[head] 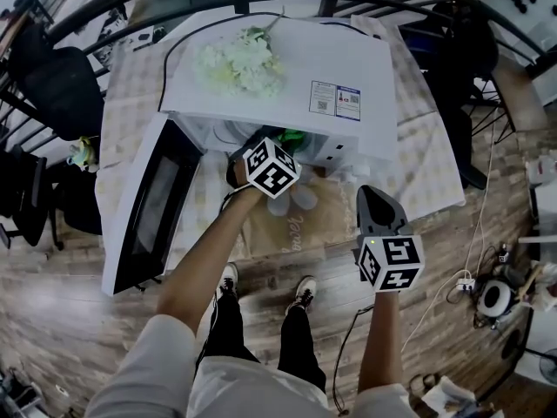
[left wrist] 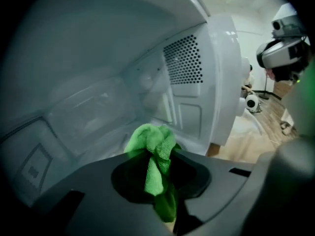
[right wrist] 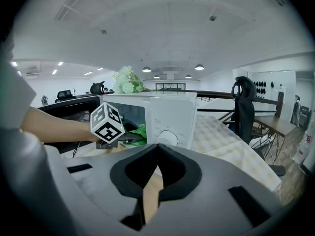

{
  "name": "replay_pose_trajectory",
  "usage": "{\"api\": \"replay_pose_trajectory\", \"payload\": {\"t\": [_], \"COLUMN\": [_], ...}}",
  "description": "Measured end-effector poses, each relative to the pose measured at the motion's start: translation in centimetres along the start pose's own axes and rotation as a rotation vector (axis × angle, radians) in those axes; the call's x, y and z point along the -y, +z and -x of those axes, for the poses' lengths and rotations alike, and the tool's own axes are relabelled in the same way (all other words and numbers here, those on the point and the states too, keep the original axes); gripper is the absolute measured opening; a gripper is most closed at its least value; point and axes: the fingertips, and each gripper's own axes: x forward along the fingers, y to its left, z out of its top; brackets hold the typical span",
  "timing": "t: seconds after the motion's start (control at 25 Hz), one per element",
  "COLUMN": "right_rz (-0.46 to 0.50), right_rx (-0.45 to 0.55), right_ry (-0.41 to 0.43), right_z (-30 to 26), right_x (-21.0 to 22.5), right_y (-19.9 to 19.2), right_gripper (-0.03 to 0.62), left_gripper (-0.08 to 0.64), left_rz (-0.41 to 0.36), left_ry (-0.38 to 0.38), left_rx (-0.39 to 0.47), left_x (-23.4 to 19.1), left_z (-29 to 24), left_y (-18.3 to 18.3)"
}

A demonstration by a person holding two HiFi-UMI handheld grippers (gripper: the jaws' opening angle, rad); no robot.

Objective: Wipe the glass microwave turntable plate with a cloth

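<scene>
My left gripper (left wrist: 160, 156) is shut on a bunched green cloth (left wrist: 151, 142) and reaches into the open white microwave (head: 287, 68). From the head view its marker cube sits at the cavity mouth, with the green cloth (head: 291, 137) showing just inside. A faint clear shape that looks like the glass turntable plate (left wrist: 86, 107) lies beyond the cloth; I cannot tell whether the cloth touches it. My right gripper (head: 376, 205) hangs in front of the microwave's control panel, shut with nothing between its jaws (right wrist: 158, 146).
The microwave door (head: 148, 207) hangs open to the left. White flowers (head: 239, 59) lie on top of the oven. A brown mat (head: 291, 229) lies on the checked tablecloth (head: 426, 159) in front. A black office chair (right wrist: 244, 107) stands at the right, with railings behind.
</scene>
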Motion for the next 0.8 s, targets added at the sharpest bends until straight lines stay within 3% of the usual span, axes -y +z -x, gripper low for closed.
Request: {"api": "replay_pose_trajectory", "payload": {"t": [0.12, 0.2, 0.24, 0.32, 0.4, 0.48, 0.6, 0.8], "right_rz": [0.003, 0.006, 0.006, 0.005, 0.004, 0.004, 0.006, 0.007], "right_rx": [-0.004, -0.009, -0.011, -0.015, -0.019, -0.024, -0.029, -0.03], "right_ry": [-0.001, -0.003, -0.004, -0.007, -0.007, -0.004, -0.003, -0.006], "right_z": [0.0, 0.1, 0.1, 0.1, 0.0, -0.1, -0.2, 0.2], "right_x": [-0.1, -0.1, 0.0, 0.1, 0.3, 0.2, 0.3, 0.5], "right_y": [0.0, -0.2, -0.3, -0.5, -0.8, -1.0, -1.2, -1.2], "right_gripper": [0.014, 0.014, 0.014, 0.014, 0.014, 0.014, 0.014, 0.014], "left_gripper": [0.075, 0.077, 0.077, 0.077, 0.077, 0.077, 0.077, 0.077], "left_rz": [-0.009, -0.002, -0.003, -0.022, -0.049, -0.067, -0.096, -0.108], "left_ry": [-0.078, -0.088, -0.059, 0.082, 0.254, 0.367, 0.427, 0.419], "left_rx": [0.035, 0.069, 0.083, 0.08, 0.03, -0.037, -0.131, -0.182], "left_x": [1.8, 1.3, 0.4, -3.0, -7.0, -10.2, -12.7, -12.8], "left_z": [-0.7, -0.6, -0.4, 0.4, 1.2, 1.6, 1.1, 0.5], "left_y": [1.6, 1.9, 1.8, 1.0, -0.6, -2.4, -4.5, -5.6]}}
